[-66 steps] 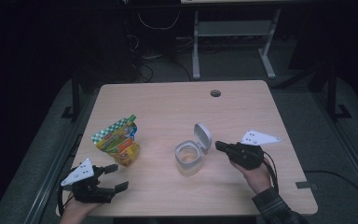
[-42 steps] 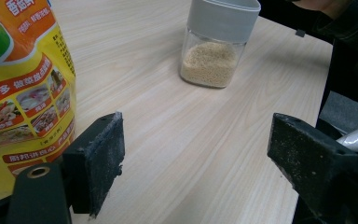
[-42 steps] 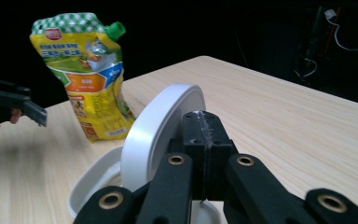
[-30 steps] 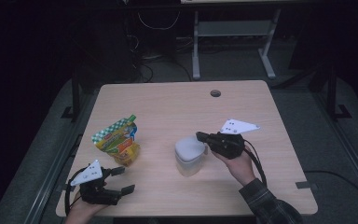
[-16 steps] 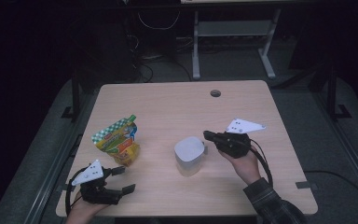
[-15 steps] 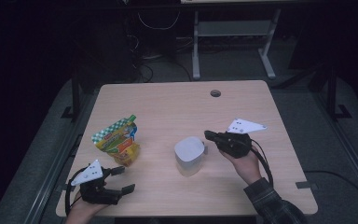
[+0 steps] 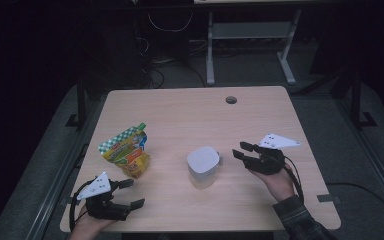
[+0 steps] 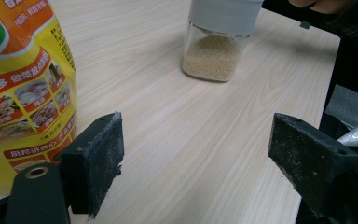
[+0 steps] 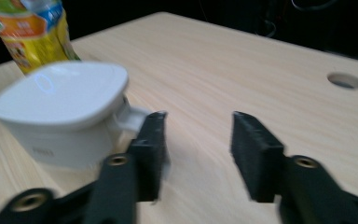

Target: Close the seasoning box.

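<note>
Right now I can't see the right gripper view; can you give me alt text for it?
The right gripper hangs open just beside a white-lidded jar, its lid shut, one jaw close to the lid's small tab. Behind stand a yellow snack pouch and the wooden table with a round cable hole.

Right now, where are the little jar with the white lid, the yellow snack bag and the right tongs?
Jar (image 7: 203,167), high view, on its white lid.
Snack bag (image 7: 127,150), high view, middle of its printed front.
Right tongs (image 9: 198,144), right gripper view, midway between the open tips.
</note>
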